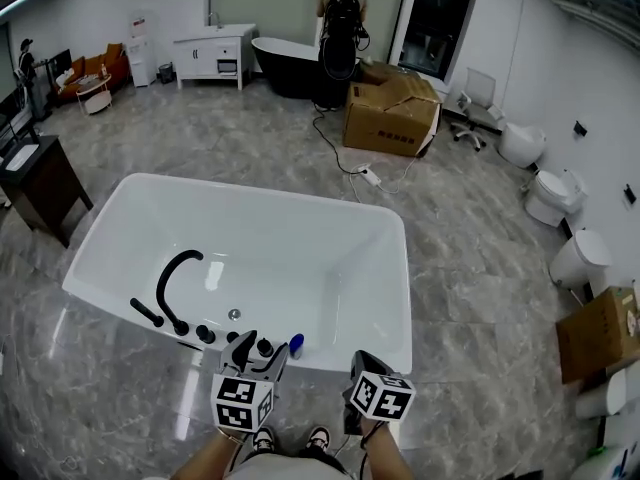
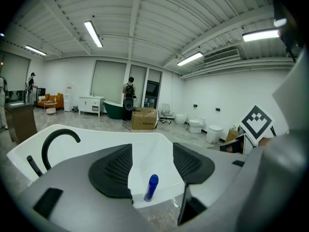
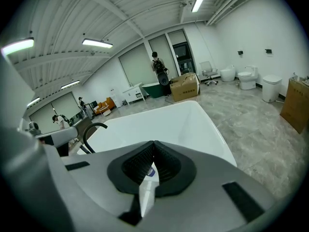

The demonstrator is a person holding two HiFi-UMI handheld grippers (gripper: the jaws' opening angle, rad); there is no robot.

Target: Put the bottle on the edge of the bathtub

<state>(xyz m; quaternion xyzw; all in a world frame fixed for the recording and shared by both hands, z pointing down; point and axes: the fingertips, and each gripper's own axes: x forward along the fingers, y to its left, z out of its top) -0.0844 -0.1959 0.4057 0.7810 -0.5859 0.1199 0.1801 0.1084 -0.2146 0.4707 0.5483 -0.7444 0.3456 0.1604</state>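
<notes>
One bottle [image 2: 151, 186] stands on the bathtub [image 1: 406, 278] rim, so placing looks done. My left claw [image 2: 152, 154] is open, my right claw [image 3: 153, 149] closed and empty. Next: back off without knocking it.

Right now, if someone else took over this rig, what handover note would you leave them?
Left tool: open, empty, pointed at the bottle.
Right tool: shut, empty.
Blue bottle: stands free on the near edge of the white bathtub, beside the black tap.
Done: the bottle is on the edge.
Left: probably just backing both tools away.
</notes>
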